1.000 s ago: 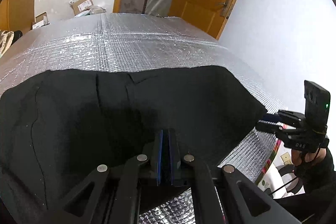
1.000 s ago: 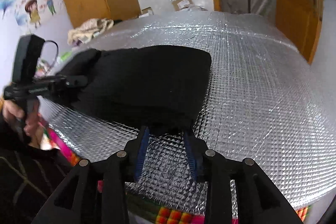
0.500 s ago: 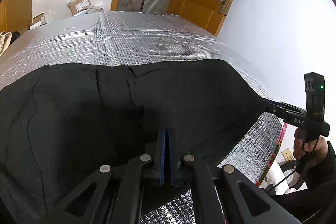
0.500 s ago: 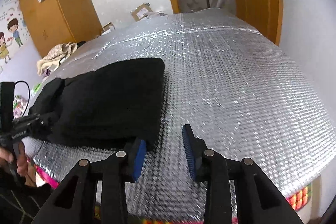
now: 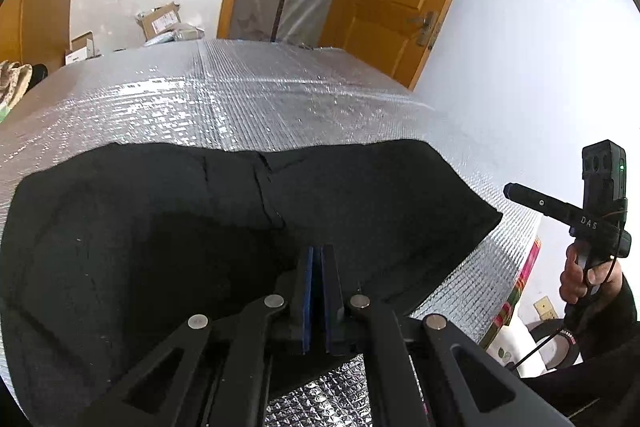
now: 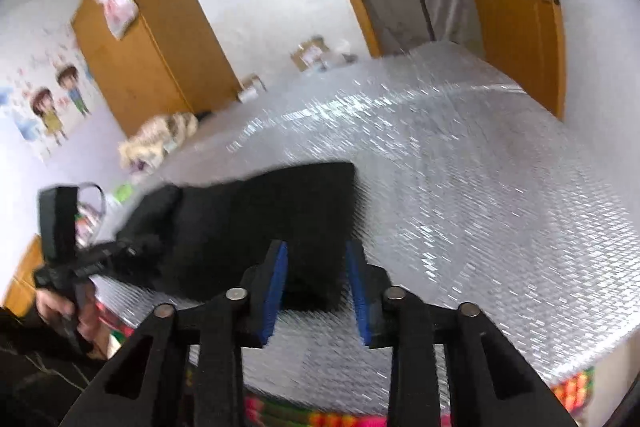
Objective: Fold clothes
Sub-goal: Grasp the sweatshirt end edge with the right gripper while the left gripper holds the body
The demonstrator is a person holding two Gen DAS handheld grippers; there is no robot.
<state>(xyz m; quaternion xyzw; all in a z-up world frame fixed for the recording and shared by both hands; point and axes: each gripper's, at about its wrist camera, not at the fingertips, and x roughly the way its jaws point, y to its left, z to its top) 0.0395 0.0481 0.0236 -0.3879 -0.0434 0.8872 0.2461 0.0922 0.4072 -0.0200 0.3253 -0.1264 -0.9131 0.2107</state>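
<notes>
Two grippers work over our silver-covered bed [image 5: 248, 99], where the black garment [image 5: 160, 227] lies folded near the front edge. Our left gripper [image 5: 319, 259] pinches the cloth's near edge, its pads pressed together. Our right gripper [image 6: 316, 267] is closing, nothing between its pads, above the garment's corner.

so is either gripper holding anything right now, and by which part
The left gripper is shut on the near edge of the black garment. The right gripper holds nothing: its fingers are closing, clear of the cloth.
</notes>
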